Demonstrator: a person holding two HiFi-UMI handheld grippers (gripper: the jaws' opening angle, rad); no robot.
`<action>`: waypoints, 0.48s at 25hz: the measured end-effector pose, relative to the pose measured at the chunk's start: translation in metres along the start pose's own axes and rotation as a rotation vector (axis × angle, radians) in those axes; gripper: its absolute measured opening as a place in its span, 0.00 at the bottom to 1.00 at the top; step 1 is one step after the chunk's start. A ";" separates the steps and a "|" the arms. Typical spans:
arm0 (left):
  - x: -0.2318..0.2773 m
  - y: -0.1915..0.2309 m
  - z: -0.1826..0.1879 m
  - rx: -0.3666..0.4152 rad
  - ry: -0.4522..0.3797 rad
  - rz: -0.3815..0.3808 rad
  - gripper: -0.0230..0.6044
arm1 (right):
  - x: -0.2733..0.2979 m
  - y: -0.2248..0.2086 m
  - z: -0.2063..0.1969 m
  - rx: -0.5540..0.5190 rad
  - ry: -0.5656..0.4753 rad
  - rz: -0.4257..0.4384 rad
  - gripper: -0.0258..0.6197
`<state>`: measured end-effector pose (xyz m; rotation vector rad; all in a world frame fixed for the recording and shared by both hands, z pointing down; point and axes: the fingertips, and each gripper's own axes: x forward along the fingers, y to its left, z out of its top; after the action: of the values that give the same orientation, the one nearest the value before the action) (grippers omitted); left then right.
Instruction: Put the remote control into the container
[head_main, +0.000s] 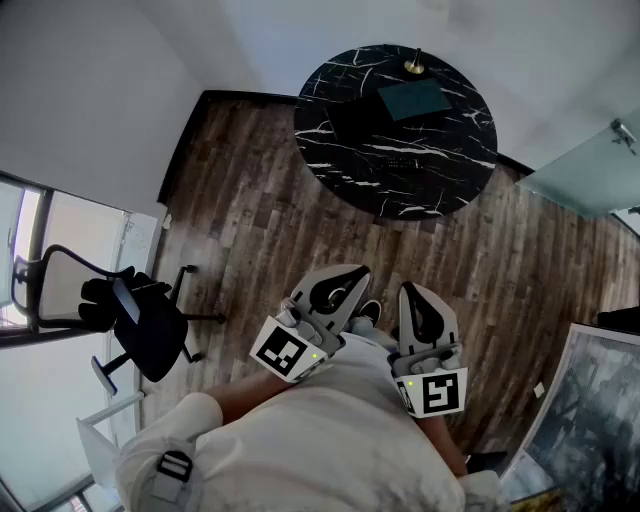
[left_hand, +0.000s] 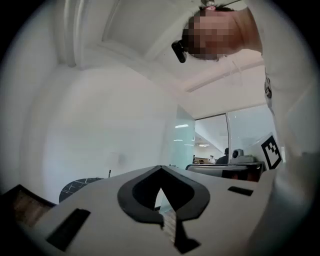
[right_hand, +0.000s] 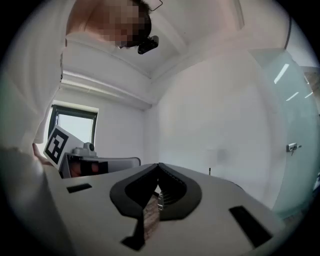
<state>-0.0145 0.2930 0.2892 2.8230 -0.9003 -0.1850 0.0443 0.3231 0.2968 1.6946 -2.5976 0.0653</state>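
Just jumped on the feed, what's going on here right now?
A person stands on the wooden floor, some way short of the round black marble-patterned table, holding the left tool and the right tool close to the chest. Both tools have their jaws together with nothing between them. What looks like a dark teal rectangular container sits on the far side of the table. The remote control cannot be made out clearly on the dark top, and nothing has been reached for yet.

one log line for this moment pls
left claw: shut, empty | right claw: shut, empty | both: near torso, short of table | container: on table, far side | remote: not made out
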 end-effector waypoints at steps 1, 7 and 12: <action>0.002 -0.003 0.000 0.005 -0.008 0.000 0.04 | -0.002 -0.002 0.000 -0.006 -0.002 0.004 0.05; 0.009 -0.027 -0.004 0.005 -0.008 -0.011 0.04 | -0.017 -0.011 0.002 0.001 -0.018 0.014 0.05; 0.018 -0.042 -0.009 0.013 -0.001 -0.005 0.04 | -0.026 -0.023 0.000 0.041 -0.021 0.039 0.05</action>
<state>0.0248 0.3172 0.2888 2.8382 -0.8980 -0.1822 0.0759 0.3380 0.2959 1.6661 -2.6631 0.1037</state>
